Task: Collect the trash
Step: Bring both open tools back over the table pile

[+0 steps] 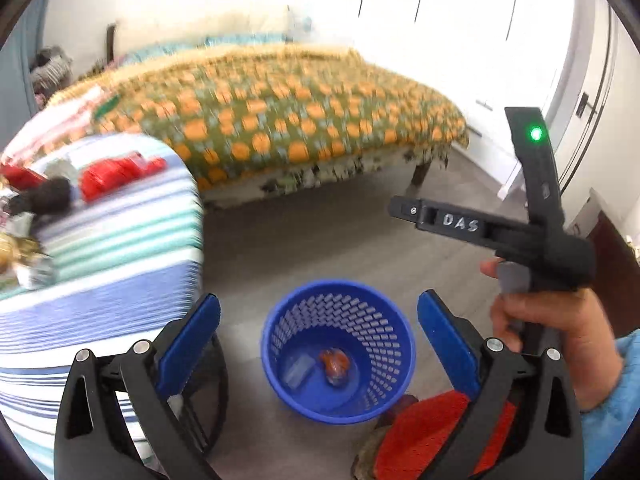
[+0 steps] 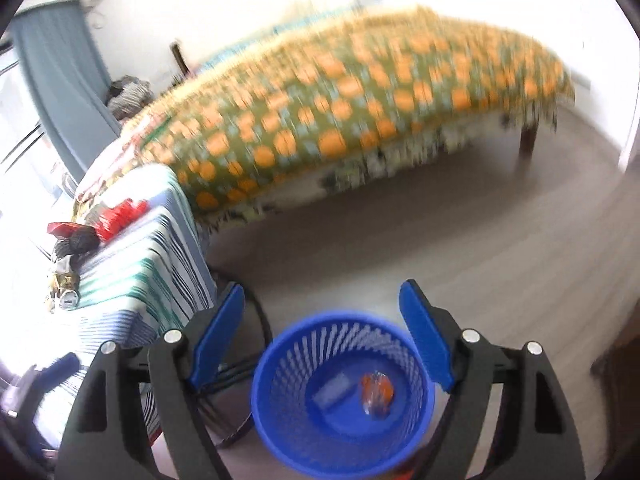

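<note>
Both grippers, left and right, hang apart and empty over the bin, which holds two scraps. More trash waits on the left table; next comes reaching there.

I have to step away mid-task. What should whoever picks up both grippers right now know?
Left gripper: open, empty, above the bin.
Right gripper: open, empty, also above the bin.
Blue bin stands on the floor beside the striped table.
Done: an orange wrapper and a clear wrapper lie in the bin.
Left: red packets and other litter on the table.
</note>
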{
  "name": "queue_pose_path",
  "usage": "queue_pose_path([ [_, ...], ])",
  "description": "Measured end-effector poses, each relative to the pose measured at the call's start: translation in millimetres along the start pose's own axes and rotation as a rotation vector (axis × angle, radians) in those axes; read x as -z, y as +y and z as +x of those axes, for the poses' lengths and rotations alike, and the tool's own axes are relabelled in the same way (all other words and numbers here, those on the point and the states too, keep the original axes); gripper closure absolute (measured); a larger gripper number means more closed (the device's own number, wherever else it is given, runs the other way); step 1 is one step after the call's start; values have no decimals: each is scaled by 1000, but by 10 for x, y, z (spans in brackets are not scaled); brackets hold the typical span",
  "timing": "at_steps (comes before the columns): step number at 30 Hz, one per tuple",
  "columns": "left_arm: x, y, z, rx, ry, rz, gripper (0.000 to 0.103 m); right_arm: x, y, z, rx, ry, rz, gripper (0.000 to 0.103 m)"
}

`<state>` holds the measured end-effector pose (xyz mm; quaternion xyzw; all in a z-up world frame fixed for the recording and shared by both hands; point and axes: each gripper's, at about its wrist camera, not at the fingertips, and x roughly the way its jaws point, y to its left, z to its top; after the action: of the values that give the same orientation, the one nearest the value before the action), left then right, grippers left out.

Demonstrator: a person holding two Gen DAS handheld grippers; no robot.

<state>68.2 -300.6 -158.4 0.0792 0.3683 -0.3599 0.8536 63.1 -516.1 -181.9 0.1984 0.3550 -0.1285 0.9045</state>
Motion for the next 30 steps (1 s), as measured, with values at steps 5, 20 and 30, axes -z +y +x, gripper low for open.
queue_pose_path([
  [5,119,343,-507,19,-62,-8,5,51,440,-252,31,-140,-127,23],
  [20,711,2485,-1032,-388,81,-196,5,868,2196,-137,-217,-27,-448,23],
  [30,758,3265,-1117,-508,127,-196,5,1238,2871,66,-309,79,-580,23],
])
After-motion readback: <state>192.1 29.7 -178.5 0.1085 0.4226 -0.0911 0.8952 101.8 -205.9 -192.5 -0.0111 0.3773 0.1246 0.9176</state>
